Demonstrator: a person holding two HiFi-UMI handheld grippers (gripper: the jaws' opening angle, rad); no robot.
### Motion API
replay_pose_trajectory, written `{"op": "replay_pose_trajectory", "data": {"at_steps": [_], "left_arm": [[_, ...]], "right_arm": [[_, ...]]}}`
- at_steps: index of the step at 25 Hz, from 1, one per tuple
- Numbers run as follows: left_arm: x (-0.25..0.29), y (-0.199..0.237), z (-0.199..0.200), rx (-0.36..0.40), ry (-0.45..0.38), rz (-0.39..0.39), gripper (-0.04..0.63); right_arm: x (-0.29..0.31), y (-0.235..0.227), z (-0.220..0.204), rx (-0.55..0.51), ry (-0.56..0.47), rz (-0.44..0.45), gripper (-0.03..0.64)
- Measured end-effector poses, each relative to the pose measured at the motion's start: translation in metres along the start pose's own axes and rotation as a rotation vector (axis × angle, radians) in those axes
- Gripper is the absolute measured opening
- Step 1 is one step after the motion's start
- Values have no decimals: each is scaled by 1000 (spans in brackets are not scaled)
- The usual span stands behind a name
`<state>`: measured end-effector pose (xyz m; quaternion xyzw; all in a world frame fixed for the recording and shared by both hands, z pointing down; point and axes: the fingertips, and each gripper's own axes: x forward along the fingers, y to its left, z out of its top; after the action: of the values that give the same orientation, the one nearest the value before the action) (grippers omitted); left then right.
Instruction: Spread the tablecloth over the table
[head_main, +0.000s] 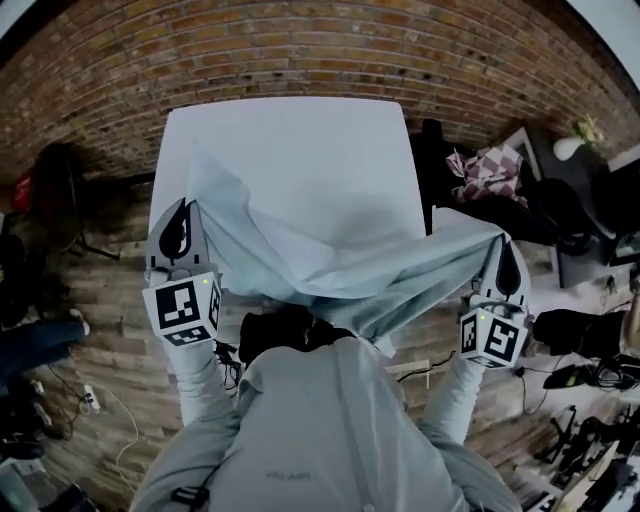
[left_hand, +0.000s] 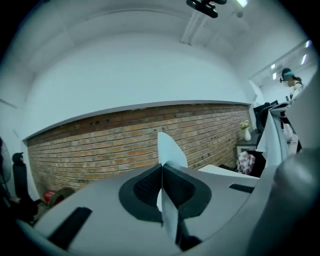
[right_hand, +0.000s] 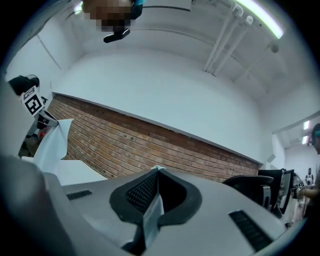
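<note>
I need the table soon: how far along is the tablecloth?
Done: the left gripper and right gripper are each shut on the tablecloth. In hand: it hangs bunched between them at the near end. Left: most of the table is bare, so the cloth needs spreading flat.

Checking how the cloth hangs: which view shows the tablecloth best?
The head view: the tablecloth stretches between the left gripper and right gripper above the table. The left gripper view shows mostly a corner pinched in its fingers; the right gripper view mostly a pinched edge.
</note>
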<state>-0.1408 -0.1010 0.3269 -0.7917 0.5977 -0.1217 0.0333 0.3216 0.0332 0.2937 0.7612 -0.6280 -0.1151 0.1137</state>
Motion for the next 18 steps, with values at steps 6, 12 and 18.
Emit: {"op": "replay_pose_trajectory", "data": {"at_steps": [6,12,18], "left_arm": [[-40,37,-5,13,41,176,26],[-56,68,-11,19,72,262,26],[-34,87,-16,20,85,275,26]], "right_arm": [[27,17,-5,14,-26,116,21],[46,40,-7,4,-8,175,21],[62,49,-7,-20,20,160,21]]}}
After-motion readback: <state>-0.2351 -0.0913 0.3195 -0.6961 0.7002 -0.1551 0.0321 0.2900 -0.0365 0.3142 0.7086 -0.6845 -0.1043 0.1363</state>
